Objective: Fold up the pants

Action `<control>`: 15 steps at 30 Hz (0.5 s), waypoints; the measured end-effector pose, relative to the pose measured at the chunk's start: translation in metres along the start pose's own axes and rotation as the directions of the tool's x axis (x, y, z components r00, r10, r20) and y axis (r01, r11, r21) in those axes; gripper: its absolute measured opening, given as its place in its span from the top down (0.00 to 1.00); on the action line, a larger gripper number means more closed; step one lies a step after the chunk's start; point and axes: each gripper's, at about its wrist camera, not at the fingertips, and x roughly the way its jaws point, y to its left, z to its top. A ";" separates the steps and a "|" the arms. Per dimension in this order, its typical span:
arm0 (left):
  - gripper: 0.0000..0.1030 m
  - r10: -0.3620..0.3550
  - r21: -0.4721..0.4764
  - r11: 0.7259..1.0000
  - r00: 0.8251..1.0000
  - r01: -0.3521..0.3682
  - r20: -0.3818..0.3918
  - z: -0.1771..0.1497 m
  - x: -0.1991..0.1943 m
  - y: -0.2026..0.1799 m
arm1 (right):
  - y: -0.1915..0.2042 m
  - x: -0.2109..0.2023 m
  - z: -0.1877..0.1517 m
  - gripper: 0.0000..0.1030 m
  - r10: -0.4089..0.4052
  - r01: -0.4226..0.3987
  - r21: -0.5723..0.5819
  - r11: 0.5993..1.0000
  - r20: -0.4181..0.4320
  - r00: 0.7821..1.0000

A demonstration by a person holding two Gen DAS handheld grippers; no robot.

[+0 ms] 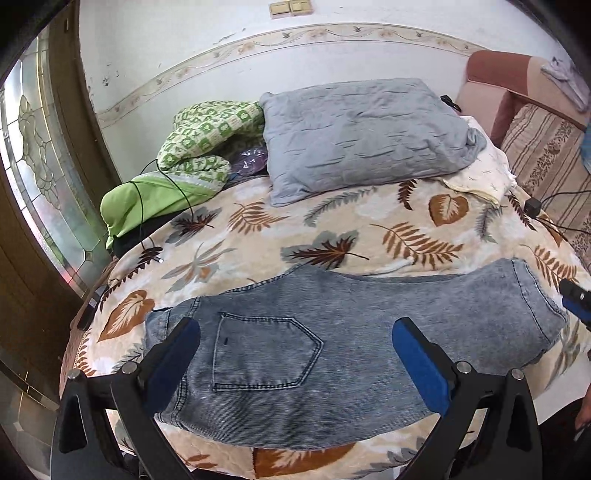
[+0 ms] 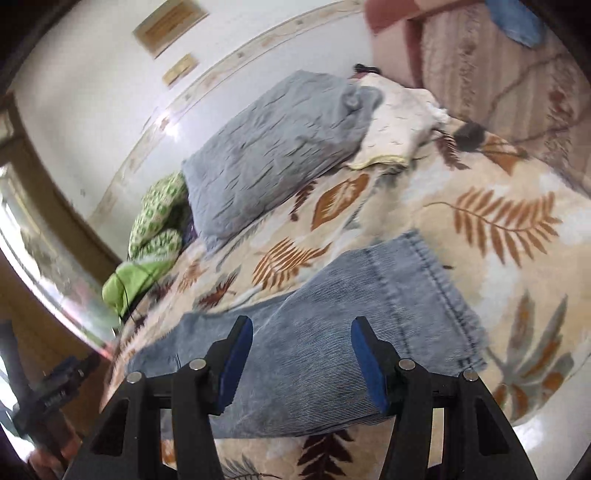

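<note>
Bright, even daylight throughout, entering from the glazed door (image 1: 40, 177) on the left. Soft, shallow shadows only, under the grey pillow (image 1: 364, 134) and along the jeans (image 1: 332, 350). Sharp and well focused in the left wrist view. Smeared by motion blur in the right wrist view, worst on the wall plaques (image 2: 170, 27) and sofa (image 2: 480, 66). Small glare spot on the wall border (image 2: 166, 123). Strong fisheye bending, dark vignette at all corners.
</note>
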 end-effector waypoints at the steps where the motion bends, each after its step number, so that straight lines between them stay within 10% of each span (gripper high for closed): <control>1: 0.00 -0.002 0.000 1.000 1.000 0.002 -0.002 0.000 0.000 -0.001 | -0.005 -0.001 0.002 0.42 0.000 0.000 0.020 1.000 0.003 1.000; 15: 0.00 -0.070 0.071 0.995 0.997 0.072 -0.042 -0.005 0.012 -0.042 | -0.039 -0.012 0.007 0.42 -0.047 0.046 0.092 0.995 0.009 0.999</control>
